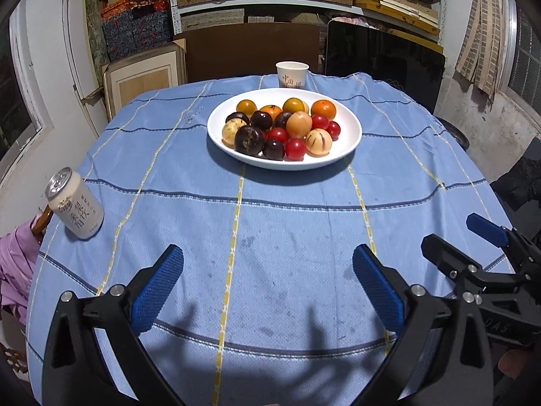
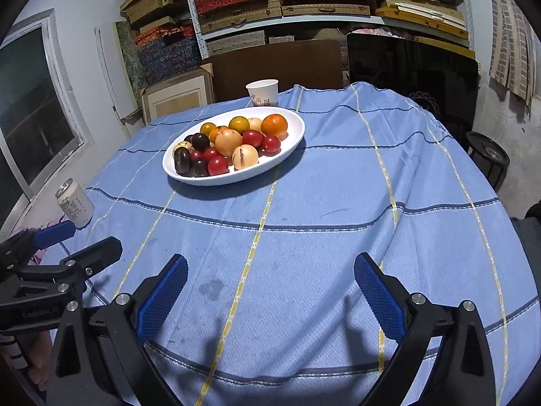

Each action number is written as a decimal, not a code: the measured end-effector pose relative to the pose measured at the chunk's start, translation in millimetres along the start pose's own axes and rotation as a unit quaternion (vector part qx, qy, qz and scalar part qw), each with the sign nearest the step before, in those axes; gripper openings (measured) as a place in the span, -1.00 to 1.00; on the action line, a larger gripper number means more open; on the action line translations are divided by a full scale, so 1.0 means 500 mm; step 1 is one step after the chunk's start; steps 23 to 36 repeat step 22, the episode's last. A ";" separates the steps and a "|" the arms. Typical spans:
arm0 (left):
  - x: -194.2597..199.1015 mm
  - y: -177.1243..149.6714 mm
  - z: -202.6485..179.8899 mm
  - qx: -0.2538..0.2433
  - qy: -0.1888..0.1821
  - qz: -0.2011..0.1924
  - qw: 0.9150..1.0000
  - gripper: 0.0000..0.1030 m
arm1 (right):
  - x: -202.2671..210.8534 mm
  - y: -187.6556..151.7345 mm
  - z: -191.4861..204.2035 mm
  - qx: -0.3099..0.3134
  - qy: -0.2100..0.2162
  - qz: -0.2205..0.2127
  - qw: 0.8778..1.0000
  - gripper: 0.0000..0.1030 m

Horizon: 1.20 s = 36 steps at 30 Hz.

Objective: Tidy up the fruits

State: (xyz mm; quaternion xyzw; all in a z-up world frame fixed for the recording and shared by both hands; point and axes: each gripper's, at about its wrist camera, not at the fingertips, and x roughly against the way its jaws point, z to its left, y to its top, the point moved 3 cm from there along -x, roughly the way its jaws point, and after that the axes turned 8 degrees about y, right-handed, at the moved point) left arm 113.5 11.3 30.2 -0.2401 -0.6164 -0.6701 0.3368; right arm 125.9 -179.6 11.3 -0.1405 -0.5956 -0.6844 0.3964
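Nearest, both claws hover low over the blue cloth at the near edge of the worktop, each with jaws wide apart and nothing between them: the left claw and the right claw sit side by side, level with each other.

Beyond them lies a bare stretch of cloth, then the plate, well apart from both claws. From the left claw it lies almost straight ahead, slightly right; from the right claw it lies ahead and to the left. By that, the left claw looks to have the straighter run, though neither is clearly nearer. The plate is oval, its long axis running crosswise to the left claw's line of sight.

The fruits are heaped touching one another: dark purple ones at the left, small red ones in the middle and front, tan ones among them, orange ones at the back.

Further off, a can stands at the left edge and a cup just behind the plate.
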 end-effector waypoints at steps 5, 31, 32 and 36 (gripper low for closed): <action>0.002 -0.008 0.000 0.001 -0.006 0.003 1.000 0.91 | 0.003 -0.005 0.004 0.003 -0.003 -0.001 1.000 0.93; -0.012 -0.039 0.009 0.004 0.016 0.007 1.000 0.92 | -0.009 -0.033 0.005 0.005 -0.005 0.018 1.000 0.93; -0.012 -0.039 0.009 0.004 0.016 0.007 1.000 0.92 | -0.009 -0.033 0.005 0.005 -0.005 0.018 1.000 0.93; -0.012 -0.039 0.009 0.004 0.016 0.007 1.000 0.92 | -0.009 -0.033 0.005 0.005 -0.005 0.018 1.000 0.93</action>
